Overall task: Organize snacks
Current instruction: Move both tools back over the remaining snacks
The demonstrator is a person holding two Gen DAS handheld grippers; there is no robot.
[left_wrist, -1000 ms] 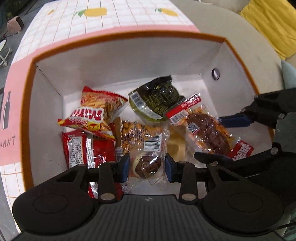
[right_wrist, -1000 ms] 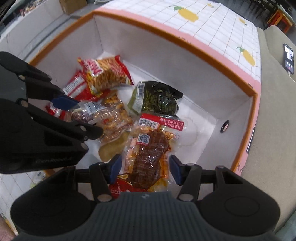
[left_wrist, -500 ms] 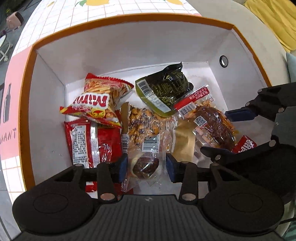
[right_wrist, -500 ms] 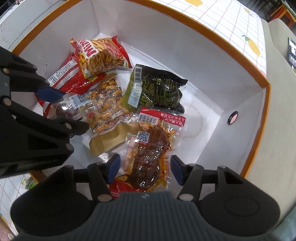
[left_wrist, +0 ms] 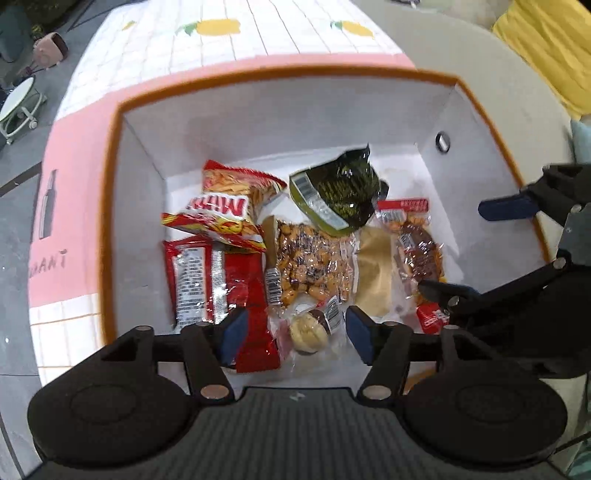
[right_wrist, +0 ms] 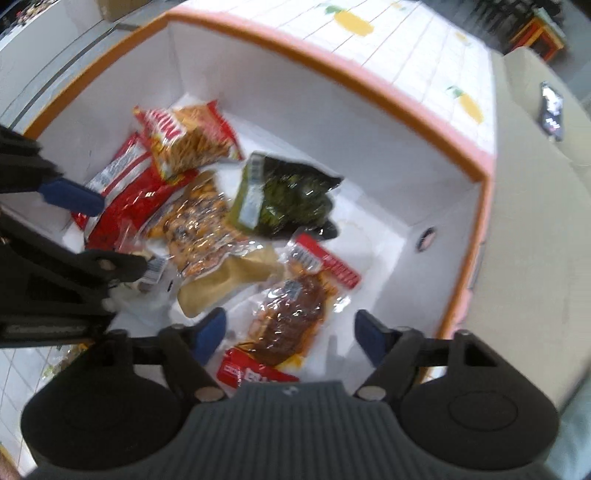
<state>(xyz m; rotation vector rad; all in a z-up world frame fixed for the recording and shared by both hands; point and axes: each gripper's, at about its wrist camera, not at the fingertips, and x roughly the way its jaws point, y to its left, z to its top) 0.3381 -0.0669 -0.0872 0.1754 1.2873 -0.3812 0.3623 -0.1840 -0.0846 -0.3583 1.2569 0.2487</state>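
A white box with an orange rim (left_wrist: pixel 110 206) holds several snack packs. My left gripper (left_wrist: pixel 295 332) hovers over its near side with its jaws opening. A small round pastry in a clear wrapper (left_wrist: pixel 308 328) lies loose on the box floor between them, untouched by the pads. My right gripper (right_wrist: pixel 290 334) also has its jaws opening, and the brown meat pack (right_wrist: pixel 291 317) lies flat below them, clear of both pads. Further in lie a red-yellow chip bag (left_wrist: pixel 221 210), a red packet (left_wrist: pixel 207 280), a clear peanut pack (left_wrist: pixel 310 258) and a dark green pack (left_wrist: pixel 340 192).
A tan pack (left_wrist: pixel 373 273) lies between the peanuts and the meat. The box stands on a tiled cloth with lemon prints (left_wrist: pixel 221 29). In the left wrist view the right gripper (left_wrist: pixel 458 247) reaches in from the right. A phone (right_wrist: pixel 552 110) lies on the beige surface beside the box.
Both grippers' jaws have widened. The pastry has dropped from the left pads and turned pale side up; the meat pack lies free. Both grippers have lifted a little from the box.
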